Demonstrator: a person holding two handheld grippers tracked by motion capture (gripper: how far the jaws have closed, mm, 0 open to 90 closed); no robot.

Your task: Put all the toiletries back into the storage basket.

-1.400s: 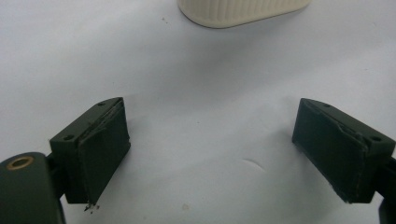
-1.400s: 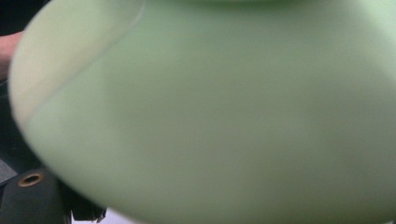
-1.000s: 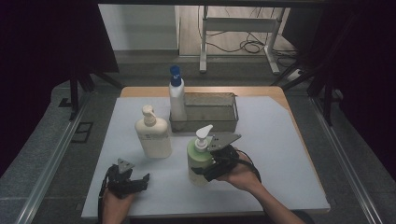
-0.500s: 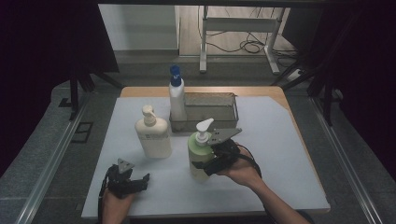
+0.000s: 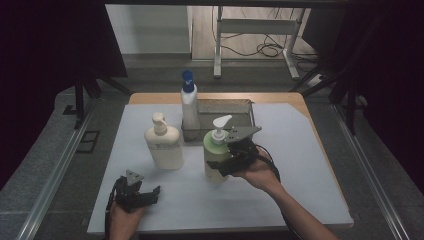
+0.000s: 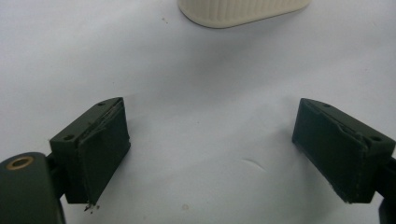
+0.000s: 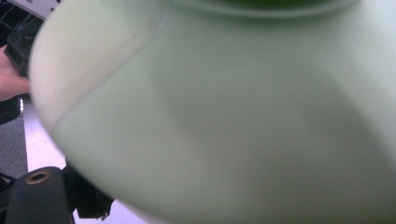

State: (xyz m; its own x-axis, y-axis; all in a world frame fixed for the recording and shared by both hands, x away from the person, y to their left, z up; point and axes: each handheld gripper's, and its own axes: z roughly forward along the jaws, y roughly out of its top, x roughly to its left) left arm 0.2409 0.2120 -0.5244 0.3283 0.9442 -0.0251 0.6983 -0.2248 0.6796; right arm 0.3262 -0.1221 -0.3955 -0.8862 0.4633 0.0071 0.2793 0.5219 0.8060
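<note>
Over mat centre, right claw (image 5: 223,161) clamps green pump bottle (image 5: 216,150), forearm angled left.

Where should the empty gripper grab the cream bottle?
Grip the cream bottle around its wide body, coming level from the front with the left gripper. The bottle stands upright; its pump neck is thin and would likely slip or tip it.
</note>
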